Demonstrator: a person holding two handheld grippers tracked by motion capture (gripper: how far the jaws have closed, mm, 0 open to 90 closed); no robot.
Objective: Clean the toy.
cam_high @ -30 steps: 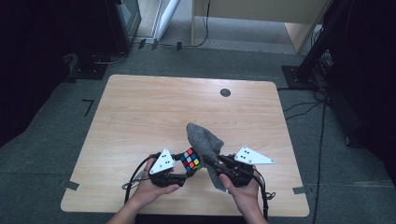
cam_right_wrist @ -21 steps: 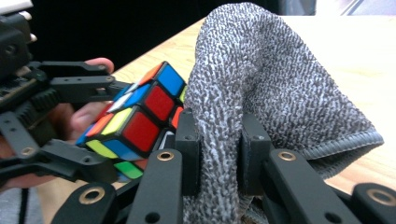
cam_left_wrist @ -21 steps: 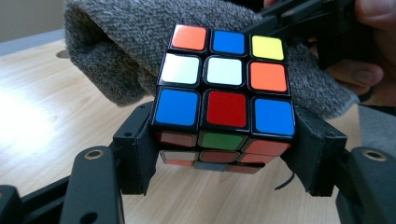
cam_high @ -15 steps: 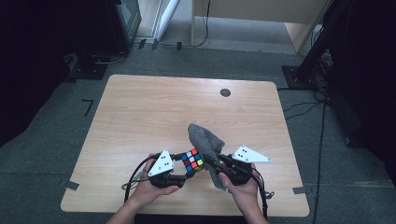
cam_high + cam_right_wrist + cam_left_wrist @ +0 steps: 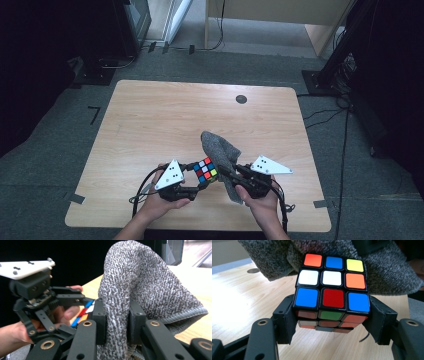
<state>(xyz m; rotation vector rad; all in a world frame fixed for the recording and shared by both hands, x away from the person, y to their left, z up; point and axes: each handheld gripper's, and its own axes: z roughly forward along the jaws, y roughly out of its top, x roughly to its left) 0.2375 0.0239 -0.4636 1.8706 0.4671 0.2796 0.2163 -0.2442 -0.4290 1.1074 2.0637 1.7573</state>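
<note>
Item 1 — my left gripper: held in my left hand, near edge of table, jaws pointing fwd and to my right. Clenched on the puzzle cube, one jaw pad on each opposite side face, as seen in the left gripper view. Grey three-cornered plate on top.

Item 2 — puzzle cube: 3x3, black frame, scrambled. Lifted clear of the tabletop, tilted. Face toward the left gripper camera reads, top row: red, blue, yellow; mid row: white, white, orange; bottom row: blue, red, blue. Face below it in shadow, green centre sticker in its top row. Far side of cube touches the cloth or sits just against it — can't tell which.

Item 3 — my right gripper: in my right hand, just beside the left one, jaws pointing toward my left and fwd. Clamped on a fold of the grey cloth; right gripper view shows the fabric squeezed between both pads.

Item 4 — grey cloth: knitted/terry texture, w/ stitched hem along one edge. Bunched, stands up in a hump above the jaws, rest hangs down toward the table. Sits right of and behind the cube in the high view.

Item 5 — table: light wood, rounded corners, small dark round cap near far edge, well apart from both grippers.
</note>
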